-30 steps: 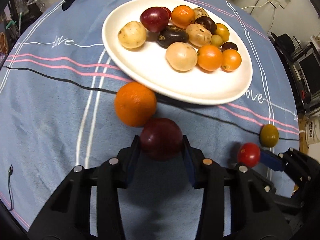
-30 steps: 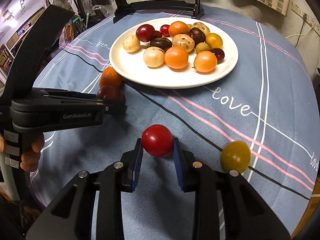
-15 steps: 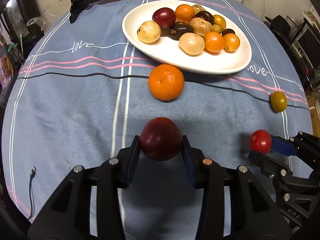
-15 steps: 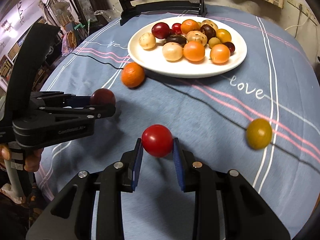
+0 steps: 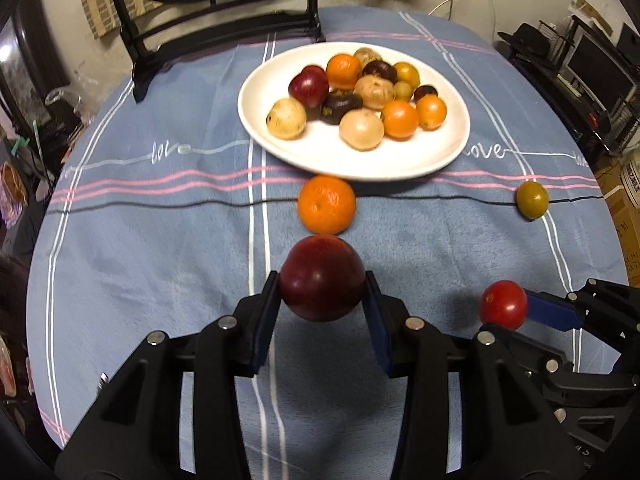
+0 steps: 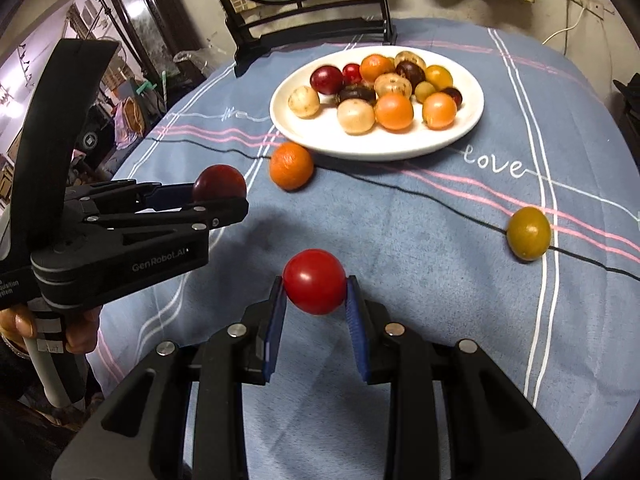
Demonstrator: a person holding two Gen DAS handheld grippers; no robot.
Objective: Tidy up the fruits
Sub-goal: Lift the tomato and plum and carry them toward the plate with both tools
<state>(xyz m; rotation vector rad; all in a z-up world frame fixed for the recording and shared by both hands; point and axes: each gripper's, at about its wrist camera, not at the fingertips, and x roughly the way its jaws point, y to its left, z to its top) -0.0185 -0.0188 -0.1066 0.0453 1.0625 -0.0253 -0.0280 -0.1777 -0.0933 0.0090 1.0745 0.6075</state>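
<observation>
Closest to me, my left hand-held gripper (image 5: 322, 300) is clamped on a dark red plum (image 5: 322, 278), one blue pad pressed against each side, holding it above the surface (image 5: 140, 264). My right hand-held gripper (image 6: 315, 300) grips a bright red tomato (image 6: 314, 281) the same way, also raised off the blue cloth that covers the surface. In the right wrist view the left hand-held gripper reaches in from the left edge with the plum at its tip, and my left hand (image 6: 76, 330) shows below its handle.

Just beyond the plum, an orange mandarin (image 5: 327, 204) lies on the cloth, right beside the near rim of a white plate (image 5: 256, 120). Off to the right, well apart from the plate, an olive-yellow tomato (image 6: 528, 233) sits alone on a thin black stripe of the cloth.

Farther on, the plate holds a cluster of fruits: a dark red plum, several orange ones, pale tan round ones, dark purple ones and small yellow ones, gathered toward its far half. The word "love" is stitched in white beside the plate. At the far edge of the surface stands a black stand (image 6: 308, 24) carrying a round framed panel.
</observation>
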